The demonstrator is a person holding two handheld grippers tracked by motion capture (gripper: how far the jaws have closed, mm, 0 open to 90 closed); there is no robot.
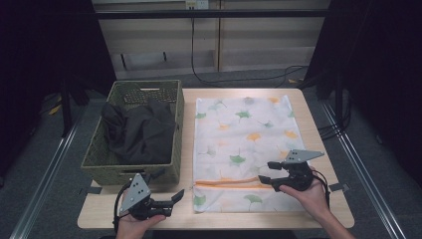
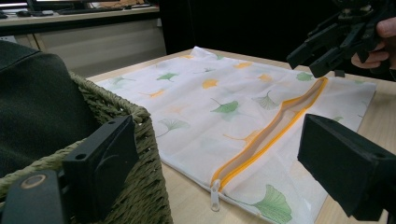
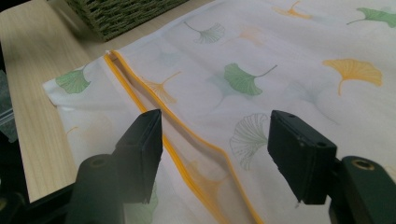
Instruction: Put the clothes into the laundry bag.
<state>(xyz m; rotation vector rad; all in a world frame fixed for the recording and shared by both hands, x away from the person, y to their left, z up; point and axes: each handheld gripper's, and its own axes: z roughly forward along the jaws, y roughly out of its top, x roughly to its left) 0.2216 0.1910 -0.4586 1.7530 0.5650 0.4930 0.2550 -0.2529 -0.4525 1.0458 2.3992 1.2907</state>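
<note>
Table (image 1: 318,209) edge bare (laundry bag (image 1: 242,144) flat)

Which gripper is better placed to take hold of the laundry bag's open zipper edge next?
Right, probably. The right gripper hangs open directly over the orange zipper of the laundry bag, while the left gripper sits by the basket, off the bag.

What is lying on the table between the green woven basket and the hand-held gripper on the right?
A white mesh bag printed with green and orange leaves lies flat between the green woven basket and the right gripper, its orange zipper open, in the high view.
</note>
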